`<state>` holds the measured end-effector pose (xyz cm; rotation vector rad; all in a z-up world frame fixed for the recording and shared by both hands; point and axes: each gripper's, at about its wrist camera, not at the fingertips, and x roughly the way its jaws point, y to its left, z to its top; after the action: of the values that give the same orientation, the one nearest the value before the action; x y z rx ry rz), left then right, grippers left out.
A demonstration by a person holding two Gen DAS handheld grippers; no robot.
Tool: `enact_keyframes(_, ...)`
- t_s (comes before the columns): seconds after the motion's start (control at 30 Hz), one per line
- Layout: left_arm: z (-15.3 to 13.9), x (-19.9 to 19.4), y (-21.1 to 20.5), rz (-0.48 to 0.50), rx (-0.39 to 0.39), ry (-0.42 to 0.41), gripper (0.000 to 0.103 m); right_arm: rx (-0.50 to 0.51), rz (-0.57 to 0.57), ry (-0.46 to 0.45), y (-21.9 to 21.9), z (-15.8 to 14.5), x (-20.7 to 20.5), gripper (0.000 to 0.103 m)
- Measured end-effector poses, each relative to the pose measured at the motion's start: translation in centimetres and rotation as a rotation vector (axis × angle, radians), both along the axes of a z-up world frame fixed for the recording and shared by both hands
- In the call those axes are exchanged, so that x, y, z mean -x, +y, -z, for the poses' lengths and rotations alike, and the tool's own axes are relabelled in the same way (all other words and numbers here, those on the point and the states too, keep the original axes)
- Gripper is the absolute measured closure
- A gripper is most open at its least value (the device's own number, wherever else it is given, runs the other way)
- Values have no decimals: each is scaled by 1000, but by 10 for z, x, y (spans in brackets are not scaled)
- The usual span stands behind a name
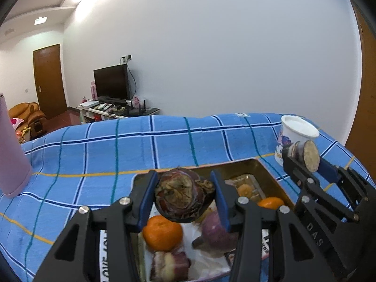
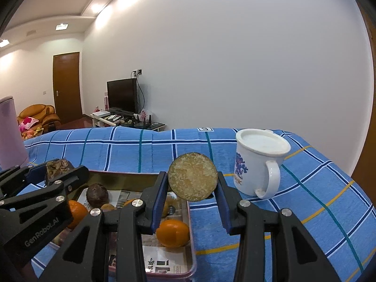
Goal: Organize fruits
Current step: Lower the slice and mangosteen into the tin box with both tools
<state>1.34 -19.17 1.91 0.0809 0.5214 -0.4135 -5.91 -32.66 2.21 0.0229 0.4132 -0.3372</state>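
Left hand-held gripper [image 1: 184,197] clamps a shrivelled dark fruit [image 1: 184,195]; right hand-held gripper [image 2: 192,181] pinches a round halved fruit [image 2: 192,176], both above the tray [image 2: 191,253]

- The left gripper [image 1: 184,196] is built of matte black, angular plastic links with triangular cut-outs.
- Round silver screw heads sit at the link pivots, two behind each jaw.
- Each jaw carries a flat blue pad [image 1: 148,197] on its inner face.
- The right gripper [image 2: 192,188] has the same black linkage, silver screws and blue pads [image 2: 159,195].
- Seen from the left wrist, the right gripper's side link, behind its jaws, bears raised letters "DAS".
- Seen from the right wrist, the left gripper's side link, behind its jaws, reads "GenRobot.AI" in pale lettering.
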Motion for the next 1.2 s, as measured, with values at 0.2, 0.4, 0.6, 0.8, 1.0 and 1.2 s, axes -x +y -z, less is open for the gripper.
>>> enact_keyframes(0.2,0,-6,-7,14,22,7,55,6,16,4,-2,1,-3,61)
enact_keyframes(0.4,2,-13,-2,18,50,14,55,9,15,25,-2,4,-12,61)
enact_keyframes(0.6,4,-16,1,27,56,26,55,28,-2,44,2,6,-26,61)
enact_keyframes(0.8,3,-19,1,21,56,23,55,32,-40,64,5,10,-37,61)
enact_keyframes(1.0,1,-23,8,22,75,26,55,20,-47,63,1,10,-31,61)
enact_keyframes(1.2,-3,-25,15,27,101,17,55,4,-72,78,1,11,-31,61)
